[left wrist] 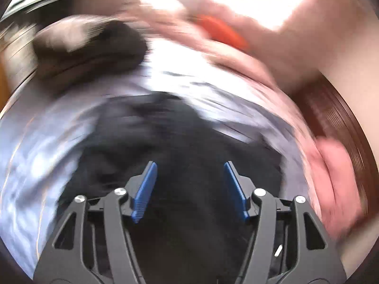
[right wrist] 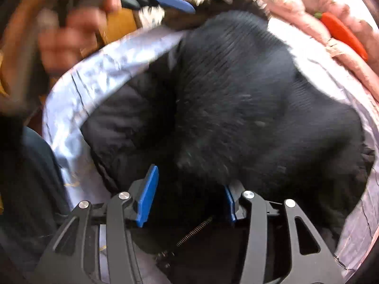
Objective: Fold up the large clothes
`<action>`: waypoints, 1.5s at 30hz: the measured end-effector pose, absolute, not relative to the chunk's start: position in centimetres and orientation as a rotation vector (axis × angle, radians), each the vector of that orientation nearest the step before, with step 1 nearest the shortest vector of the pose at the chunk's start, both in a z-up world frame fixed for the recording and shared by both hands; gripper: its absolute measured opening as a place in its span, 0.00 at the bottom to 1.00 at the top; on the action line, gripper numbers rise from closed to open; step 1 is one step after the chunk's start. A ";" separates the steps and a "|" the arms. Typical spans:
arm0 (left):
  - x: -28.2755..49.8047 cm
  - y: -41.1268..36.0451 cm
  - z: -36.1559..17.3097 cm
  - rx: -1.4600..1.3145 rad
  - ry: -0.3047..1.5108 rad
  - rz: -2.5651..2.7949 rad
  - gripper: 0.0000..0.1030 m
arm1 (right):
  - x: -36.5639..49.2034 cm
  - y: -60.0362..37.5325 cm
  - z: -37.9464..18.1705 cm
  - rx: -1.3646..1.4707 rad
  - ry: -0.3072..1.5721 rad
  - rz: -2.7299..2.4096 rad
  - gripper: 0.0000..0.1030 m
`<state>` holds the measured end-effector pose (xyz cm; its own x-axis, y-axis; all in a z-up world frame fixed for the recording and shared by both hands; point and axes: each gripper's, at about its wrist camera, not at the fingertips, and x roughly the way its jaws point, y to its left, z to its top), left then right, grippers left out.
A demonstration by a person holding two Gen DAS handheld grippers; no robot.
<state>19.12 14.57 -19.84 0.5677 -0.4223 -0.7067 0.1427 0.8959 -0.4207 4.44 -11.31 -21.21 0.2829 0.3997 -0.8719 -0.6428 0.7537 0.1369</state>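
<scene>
Both grippers hover over a black garment (right wrist: 248,99) heaped on pale bedding (right wrist: 94,75). The left gripper (left wrist: 189,189) and the right gripper (right wrist: 189,195) stand half open, holding nothing. Regrasping an edge seems next.

Heavy motion blur, blown-out top glare

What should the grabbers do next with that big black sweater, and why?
Probably bring the left hand-held gripper down to pinch an edge of the black sweater. Its jaws stand apart with nothing between them, and the sweater lies bunched on the pale sheet, not flat. The right hand-held gripper has black cloth between its fingers; whether it grips is unclear.
</scene>
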 end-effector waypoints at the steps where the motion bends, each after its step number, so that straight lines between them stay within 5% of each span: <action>1: 19.1 13.5 -20.2 -0.300 0.933 -0.357 0.40 | 5.3 -12.7 -20.4 -0.224 1.037 0.692 0.50; 3: 19.8 12.2 -22.5 -0.268 1.022 -0.334 0.22 | 7.3 -16.9 -17.7 -0.037 0.915 0.605 0.61; 6: 20.1 12.3 -26.4 -0.221 1.151 -0.285 0.13 | 10.9 -20.2 -18.0 0.230 0.890 0.470 0.67; 9: 20.9 12.7 -31.3 -0.119 1.268 -0.203 0.11 | 13.9 -19.6 -22.2 0.259 1.026 0.427 0.66; 11: 21.2 13.5 -33.8 -0.143 1.334 -0.197 0.11 | 15.0 -18.3 -25.7 0.105 1.099 0.322 0.50; 12: 21.5 13.8 -34.3 -0.152 1.345 -0.202 0.10 | 15.4 -18.3 -27.6 0.057 1.133 0.273 0.50; 16: 21.4 13.7 -34.8 -0.144 1.355 -0.198 0.09 | 16.2 -20.0 -31.4 0.145 1.207 0.216 0.52; 22: 19.8 16.0 -33.4 -0.202 1.379 -0.176 0.06 | 14.9 -20.1 -28.9 0.018 1.277 0.077 0.65; 25: 18.3 16.4 -31.4 -0.254 1.337 -0.215 0.07 | 13.9 -21.1 -27.7 0.178 1.283 0.139 0.67; 26: 17.9 16.3 -30.6 -0.267 1.312 -0.243 0.21 | 13.7 -21.6 -27.6 0.294 1.306 0.185 0.70; 27: 17.2 16.2 -29.8 -0.292 1.288 -0.281 0.46 | 13.6 -22.3 -27.6 0.411 1.333 0.222 0.72; 28: 16.7 15.9 -28.7 -0.348 1.257 -0.354 0.57 | 13.4 -22.5 -27.8 0.487 1.348 0.247 0.75; 33: 16.5 12.9 -27.6 -0.490 1.227 -0.590 0.64 | 13.4 -21.7 -29.3 0.751 1.350 0.402 0.75; 34: 17.0 12.2 -28.3 -0.526 1.251 -0.611 0.64 | 13.6 -20.8 -29.1 0.750 1.356 0.403 0.72; 36: 17.6 11.9 -30.1 -0.516 1.333 -0.578 0.60 | 13.8 -20.0 -29.9 0.744 1.358 0.411 0.37; 37: 17.5 11.6 -31.8 -0.491 1.392 -0.523 0.48 | 13.4 -20.1 -30.1 0.748 1.359 0.405 0.12; 38: 17.8 11.2 -32.9 -0.481 1.426 -0.489 0.20 | 13.5 -20.0 -30.5 0.761 1.355 0.388 0.11; 39: 17.9 11.2 -34.0 -0.481 1.450 -0.464 0.10 | 13.5 -20.1 -30.5 0.782 1.335 0.389 0.10; 42: 18.5 12.4 -33.4 -0.603 1.377 -0.506 0.08 | 13.3 -20.7 -29.1 0.837 1.243 0.411 0.09; 45: 18.4 14.3 -27.7 -0.720 1.073 -0.681 0.08 | 13.0 -24.1 -23.3 0.912 0.942 0.460 0.09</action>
<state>18.45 14.32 -27.68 0.3267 -0.7854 -0.5258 0.1411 0.5906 -0.7945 13.01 -24.14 -23.32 0.5336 0.6904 -0.4884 0.0387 0.5570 0.8296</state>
